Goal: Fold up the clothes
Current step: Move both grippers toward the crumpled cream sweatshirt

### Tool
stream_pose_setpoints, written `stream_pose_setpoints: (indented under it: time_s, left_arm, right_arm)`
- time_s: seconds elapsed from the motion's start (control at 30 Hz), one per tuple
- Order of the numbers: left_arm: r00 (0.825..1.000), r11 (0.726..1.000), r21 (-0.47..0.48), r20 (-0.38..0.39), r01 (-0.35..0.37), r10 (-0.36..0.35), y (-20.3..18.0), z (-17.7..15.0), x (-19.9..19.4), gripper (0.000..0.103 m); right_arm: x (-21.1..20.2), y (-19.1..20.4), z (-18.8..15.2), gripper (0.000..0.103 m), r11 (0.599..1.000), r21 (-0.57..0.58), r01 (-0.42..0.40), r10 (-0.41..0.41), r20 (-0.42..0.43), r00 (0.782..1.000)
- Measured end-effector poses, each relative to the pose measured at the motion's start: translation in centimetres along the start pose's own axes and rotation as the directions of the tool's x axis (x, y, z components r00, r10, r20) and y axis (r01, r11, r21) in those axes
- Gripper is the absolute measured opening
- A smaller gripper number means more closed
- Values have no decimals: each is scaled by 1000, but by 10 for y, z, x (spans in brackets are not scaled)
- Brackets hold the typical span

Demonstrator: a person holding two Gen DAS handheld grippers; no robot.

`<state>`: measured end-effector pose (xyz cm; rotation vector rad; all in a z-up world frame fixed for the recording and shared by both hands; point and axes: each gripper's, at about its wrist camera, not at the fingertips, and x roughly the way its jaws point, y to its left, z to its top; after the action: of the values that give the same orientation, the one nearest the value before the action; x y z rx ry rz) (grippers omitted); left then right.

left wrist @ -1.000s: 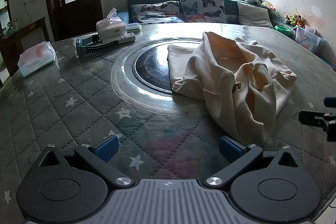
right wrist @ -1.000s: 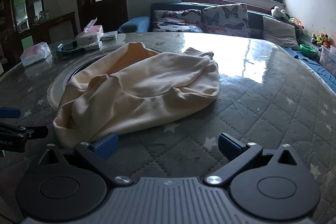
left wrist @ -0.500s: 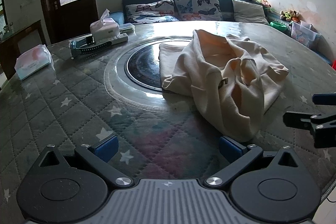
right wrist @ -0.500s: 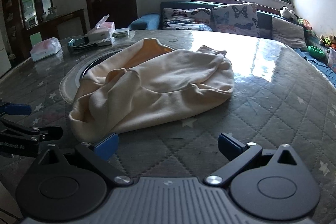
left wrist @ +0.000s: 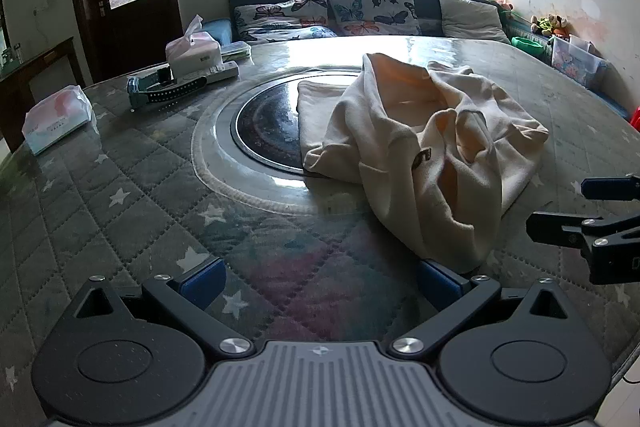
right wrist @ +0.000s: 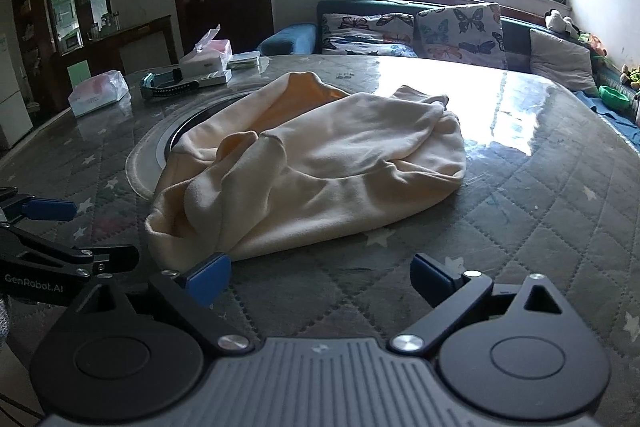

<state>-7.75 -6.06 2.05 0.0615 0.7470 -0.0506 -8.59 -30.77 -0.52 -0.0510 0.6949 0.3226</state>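
A cream garment (left wrist: 420, 139) lies crumpled in a heap on the round table (left wrist: 120, 163), partly over the dark centre disc (left wrist: 268, 123). It also shows in the right wrist view (right wrist: 320, 167). My left gripper (left wrist: 320, 279) is open and empty, just short of the garment's near edge. My right gripper (right wrist: 320, 277) is open and empty, its left fingertip (right wrist: 208, 277) close to the garment's near hem. Each gripper shows at the edge of the other's view: the right one (left wrist: 592, 211), the left one (right wrist: 60, 231).
Two tissue packs (left wrist: 56, 119) (left wrist: 192, 51), a watch-like strap (left wrist: 168, 89) and a remote lie at the table's far left. A sofa with butterfly cushions (left wrist: 360, 11) stands behind the table. Toys and boxes (left wrist: 572, 55) line the right wall.
Both grippers have drawn back a little and risen; the garment appears slightly farther and more central. Both stay open. The garment has not moved.
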Motion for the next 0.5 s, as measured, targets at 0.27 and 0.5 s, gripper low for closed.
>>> stream_pose_setpoints:
  time_s: [0.27, 0.5]
  left_arm:
    - [1000, 1000, 3, 8, -2, 2, 4, 7, -1, 103]
    - [999, 1000, 18, 35, -1, 1, 10, 25, -1, 103]
  right_arm:
    - [7, 3, 6, 95, 1000, -18, -10, 10, -2, 1000]
    - [15, 4, 15, 90, 999, -28, -28, 27, -7, 1000]
